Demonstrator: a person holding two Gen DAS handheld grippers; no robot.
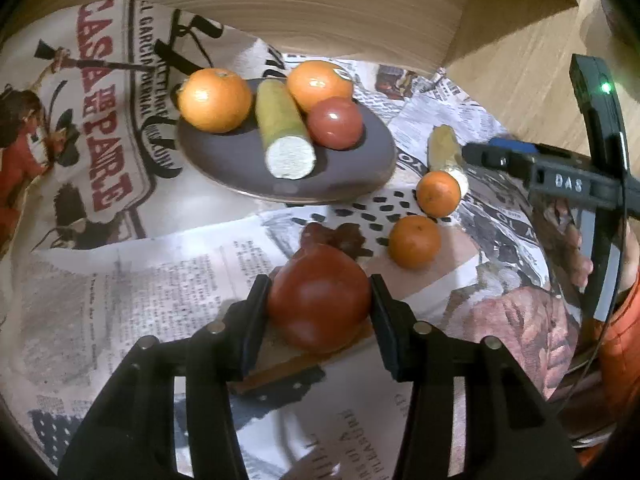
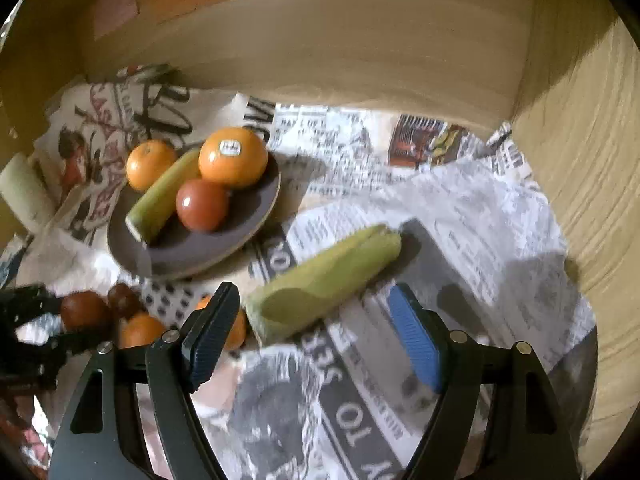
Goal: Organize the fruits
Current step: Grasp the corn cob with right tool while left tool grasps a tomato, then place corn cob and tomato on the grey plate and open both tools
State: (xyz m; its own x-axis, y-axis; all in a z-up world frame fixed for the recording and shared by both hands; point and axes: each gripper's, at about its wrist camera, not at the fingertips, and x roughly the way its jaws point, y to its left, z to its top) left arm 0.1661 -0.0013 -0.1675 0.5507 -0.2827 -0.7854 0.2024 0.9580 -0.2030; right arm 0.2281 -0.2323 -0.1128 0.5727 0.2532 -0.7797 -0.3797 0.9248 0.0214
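My left gripper point(image 1: 318, 300) is shut on a red tomato point(image 1: 320, 296), just above the newspaper. A dark plate point(image 1: 360, 160) ahead holds two oranges point(image 1: 215, 100), a green corn piece point(image 1: 280, 124) and a tomato point(image 1: 335, 122). Two small tangerines point(image 1: 438, 193) lie right of it, by the right gripper point(image 1: 480, 156). In the right wrist view my right gripper point(image 2: 316, 332) is open, its jaws wide around the near end of a green corn cob point(image 2: 324, 280) lying on the paper. The plate point(image 2: 256, 216) shows at left there.
Newspaper point(image 1: 120, 300) covers the surface. A wooden wall point(image 2: 360, 60) runs behind and a wooden side panel point(image 2: 592, 200) stands at right. Another dark red fruit point(image 1: 340, 236) lies just ahead of the held tomato. A pale vegetable piece point(image 2: 24, 192) lies far left.
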